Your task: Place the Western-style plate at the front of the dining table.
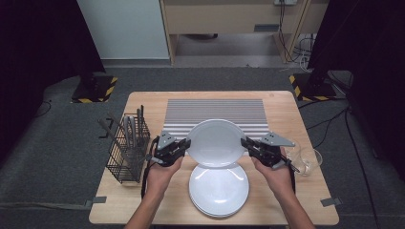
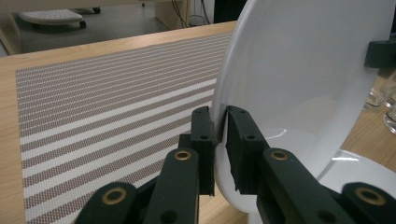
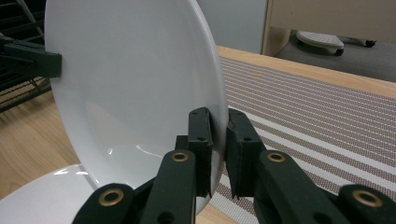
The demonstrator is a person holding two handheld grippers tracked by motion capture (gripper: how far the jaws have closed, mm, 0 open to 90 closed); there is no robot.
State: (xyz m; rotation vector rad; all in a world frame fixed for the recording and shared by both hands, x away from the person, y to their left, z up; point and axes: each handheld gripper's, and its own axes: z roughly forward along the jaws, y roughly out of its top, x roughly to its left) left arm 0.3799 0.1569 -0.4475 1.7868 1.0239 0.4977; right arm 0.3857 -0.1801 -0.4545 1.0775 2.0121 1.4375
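Above plate stack point(image 1: 218, 191): white plate point(image 1: 216, 142) clamped by left gripper point(image 1: 185, 145), right gripper point(image 1: 245, 143); wire basket point(image 1: 127, 157) holds cutlery point(image 1: 130, 130)

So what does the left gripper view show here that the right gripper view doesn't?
Left gripper view: clear glasses at the right edge, past the plate. Right gripper view: a black wire basket behind the plate, at the left. Both: the lifted white plate pinched at its rim by that view's own jaws, the other gripper's jaw on the far rim, the striped placemat, and the stacked plates below.

Lab-like room: black curtains point(image 1: 33, 57), hazard-taped stands point(image 1: 95, 88), loose cables point(image 1: 291, 38).
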